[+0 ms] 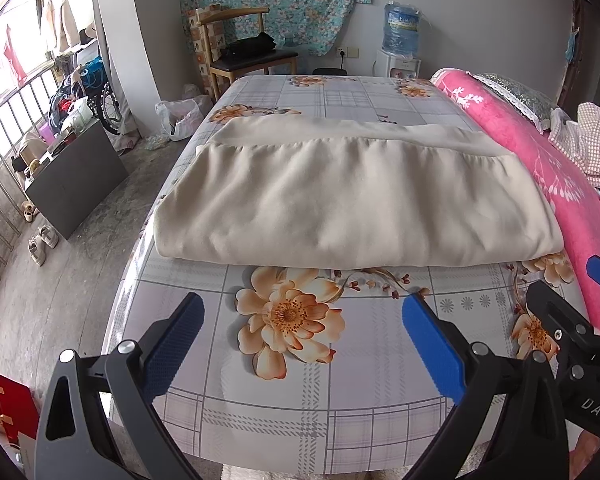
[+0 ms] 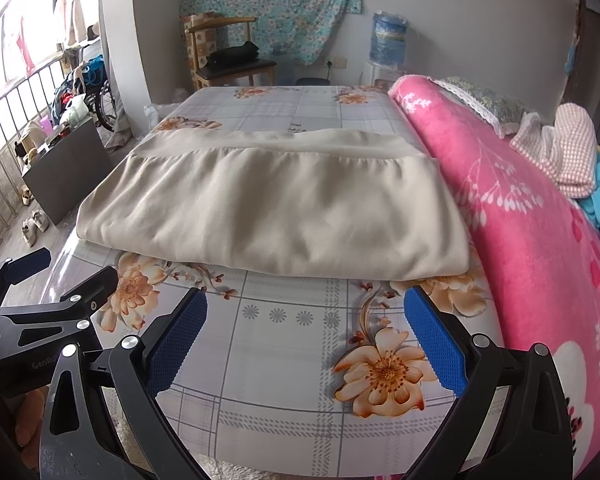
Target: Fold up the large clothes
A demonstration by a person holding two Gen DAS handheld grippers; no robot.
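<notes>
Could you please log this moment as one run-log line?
left hand-held gripper open | right hand-held gripper open | garment folded on bed, untouched

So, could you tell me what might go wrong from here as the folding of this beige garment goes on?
1. The beige garment lies close against the rolled pink blanket; the right gripper, open, could snag the blanket when it grasps that corner.
2. The garment's other end lies near the bed edge, so a pull by the left gripper might drag it off.
3. The grippers are close together and may collide.
</notes>
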